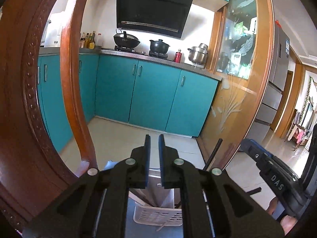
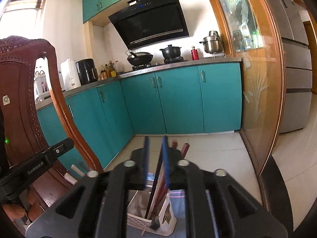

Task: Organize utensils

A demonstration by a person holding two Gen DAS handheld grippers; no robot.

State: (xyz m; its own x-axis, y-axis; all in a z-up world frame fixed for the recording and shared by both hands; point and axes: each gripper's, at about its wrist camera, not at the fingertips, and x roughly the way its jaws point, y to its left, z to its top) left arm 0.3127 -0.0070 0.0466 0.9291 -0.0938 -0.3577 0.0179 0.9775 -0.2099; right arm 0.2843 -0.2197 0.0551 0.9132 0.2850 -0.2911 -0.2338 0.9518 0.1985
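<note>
Chopsticks [image 2: 158,188], dark red and black, stand tilted in a white slotted utensil holder [image 2: 168,224] that sits on a blue cloth [image 2: 178,196] directly below and just ahead of the right gripper [image 2: 155,138]. The right gripper's blue-padded fingers [image 2: 166,158] are parted, and in the right wrist view the upper ends of the chopsticks rise through the gap and just to the right of it; the blur hides whether the pads touch them, though no squeeze shows. The left gripper [image 1: 154,136] hovers over the same white holder [image 1: 158,216], seen beneath it in the left wrist view. Its fingers [image 1: 147,158] stand slightly apart with nothing between them. To the right of the left fingers, a thin black chopstick [image 1: 215,152] leans upward, and farther right the black body of the right gripper crosses the frame edge. To the left of both grippers curves a carved reddish-brown wooden chair back [image 2: 23,99]. Beyond the fingertips lies a pale tiled floor [image 2: 214,150], then teal kitchen cabinets [image 2: 178,99]. On the counter above them are a black wok [image 2: 140,56], a black pot [image 2: 170,51] and a steel pot [image 2: 212,41], under a black range hood [image 2: 150,21].
</note>
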